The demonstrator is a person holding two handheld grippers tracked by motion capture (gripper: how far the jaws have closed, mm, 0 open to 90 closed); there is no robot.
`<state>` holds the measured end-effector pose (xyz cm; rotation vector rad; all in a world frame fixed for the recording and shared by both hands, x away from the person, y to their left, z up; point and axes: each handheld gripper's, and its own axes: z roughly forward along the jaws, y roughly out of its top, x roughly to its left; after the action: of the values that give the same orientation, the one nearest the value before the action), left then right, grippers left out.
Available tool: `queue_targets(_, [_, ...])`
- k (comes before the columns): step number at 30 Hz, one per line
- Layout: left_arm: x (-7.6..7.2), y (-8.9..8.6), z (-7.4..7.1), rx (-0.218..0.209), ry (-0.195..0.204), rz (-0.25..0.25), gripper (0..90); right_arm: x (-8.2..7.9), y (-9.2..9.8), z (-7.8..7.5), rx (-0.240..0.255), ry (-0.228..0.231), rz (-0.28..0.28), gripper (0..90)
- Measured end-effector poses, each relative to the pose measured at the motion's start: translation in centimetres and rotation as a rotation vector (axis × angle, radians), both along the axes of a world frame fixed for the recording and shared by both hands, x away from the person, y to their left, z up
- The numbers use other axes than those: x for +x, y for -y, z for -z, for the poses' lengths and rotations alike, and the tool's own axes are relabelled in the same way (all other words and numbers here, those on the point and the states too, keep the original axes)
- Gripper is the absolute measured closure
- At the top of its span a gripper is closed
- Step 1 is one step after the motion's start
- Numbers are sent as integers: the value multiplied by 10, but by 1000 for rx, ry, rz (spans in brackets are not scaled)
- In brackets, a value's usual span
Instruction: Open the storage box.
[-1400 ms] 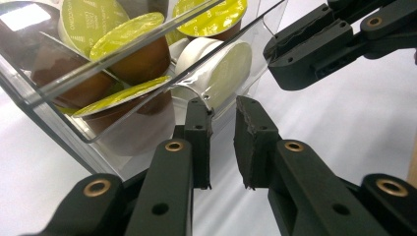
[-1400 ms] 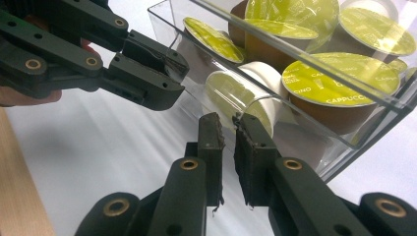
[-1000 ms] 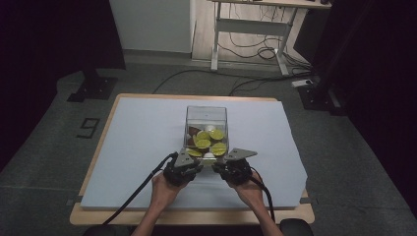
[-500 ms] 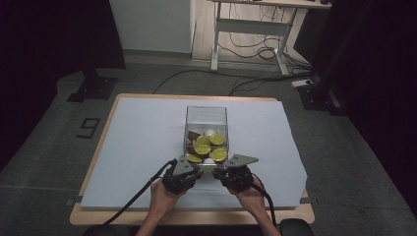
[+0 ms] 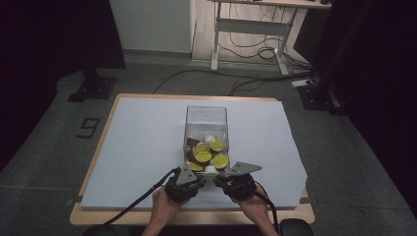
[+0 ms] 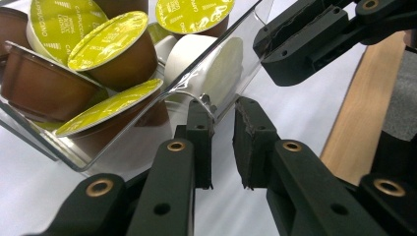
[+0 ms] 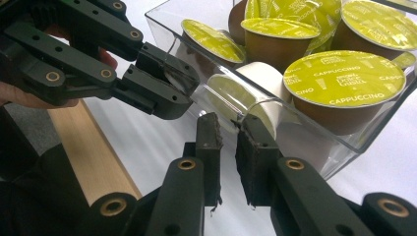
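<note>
A clear plastic box [image 5: 206, 120] stands on the white sheet, its near end right at my hands. Inside lie several brown coffee capsules with yellow-green lids [image 5: 204, 156] and a white one [image 6: 196, 54]. My left gripper [image 5: 198, 173] pinches the near left of the box's rim, its jaws narrow [image 6: 222, 110] with the clear wall edge between them. My right gripper [image 5: 222, 174] does the same at the near right [image 7: 229, 123]. Each gripper view shows the other gripper [image 6: 263, 46] [image 7: 174, 86] clamped on the same rim.
The white sheet [image 5: 137, 147] covers a wooden table whose front edge [image 5: 98, 216] lies just behind my hands. Black cables trail from both grippers over that edge. Beyond the table stand a desk frame [image 5: 246, 29] and floor cables.
Both hands have drawn back toward the table's front edge. The box's near end and the capsules have come along with them.
</note>
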<state>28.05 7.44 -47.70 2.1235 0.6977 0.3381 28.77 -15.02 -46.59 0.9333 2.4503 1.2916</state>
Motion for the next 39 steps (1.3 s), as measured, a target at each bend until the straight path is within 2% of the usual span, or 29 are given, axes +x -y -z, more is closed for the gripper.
queue_targets(13, [-13,-7,-1,30,13,-15,758,-13,-7,0,-4,5,-24,811])
queue_targets(19, [-13,-9,2,34,7,2,758,-14,-9,1,-16,-12,-42,814])
queue_targets(22, [-13,-10,1,39,5,15,758,-12,-6,1,6,-44,-56,762])
queue_targets(26, [-11,-12,0,55,4,30,745,-12,-2,0,-12,-56,-62,681])
queue_targets(32, [-10,-19,-3,95,0,42,722,-12,9,-3,-26,-58,-72,613])
queue_targets(39, [-10,-30,-7,105,-11,40,710,-12,16,-6,-26,-65,-83,574])
